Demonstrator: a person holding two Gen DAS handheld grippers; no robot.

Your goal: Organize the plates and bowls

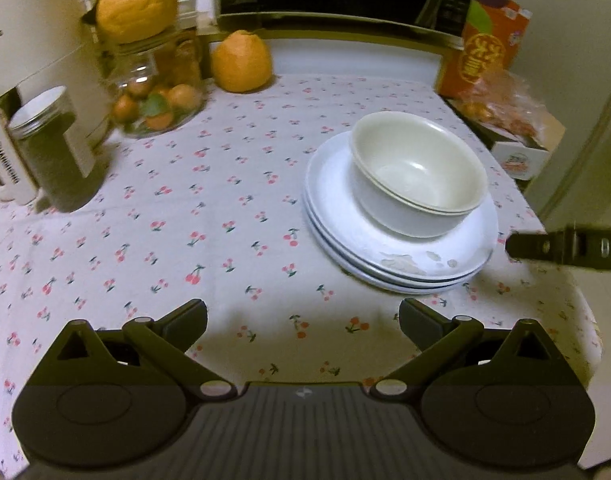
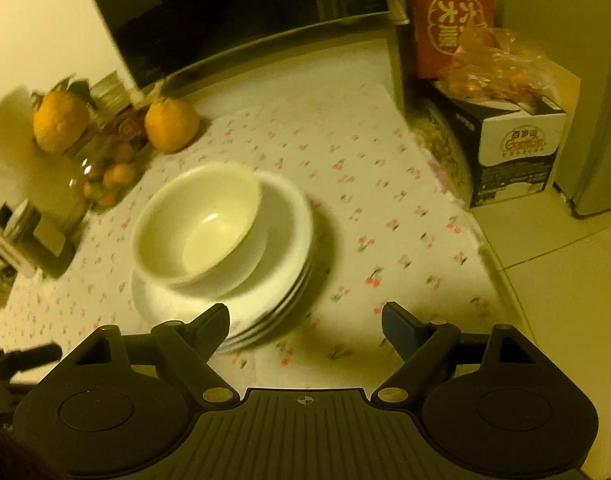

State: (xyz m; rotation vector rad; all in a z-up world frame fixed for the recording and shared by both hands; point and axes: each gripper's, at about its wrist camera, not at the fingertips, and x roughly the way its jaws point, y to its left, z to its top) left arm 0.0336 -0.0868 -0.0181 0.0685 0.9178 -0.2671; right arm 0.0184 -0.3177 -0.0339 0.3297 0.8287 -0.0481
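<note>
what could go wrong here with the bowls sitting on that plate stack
The nested bowls sit off-centre on the plate stack, so a nudge could tip or slide them. The stack stands near the table's edge, where a push might send it off. Both claws, left and right, are open and empty; the right one is close to the plates' rim and could knock it.

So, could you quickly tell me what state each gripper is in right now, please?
Left gripper: open, holding nothing.
Right gripper: open, holding nothing; stacked plates lie just ahead.

Cherry-print tablecloth (image 1: pixel 185 208), pale tiled floor (image 2: pixel 565 320) (perhaps a kitchen), dim yellowish light
</note>
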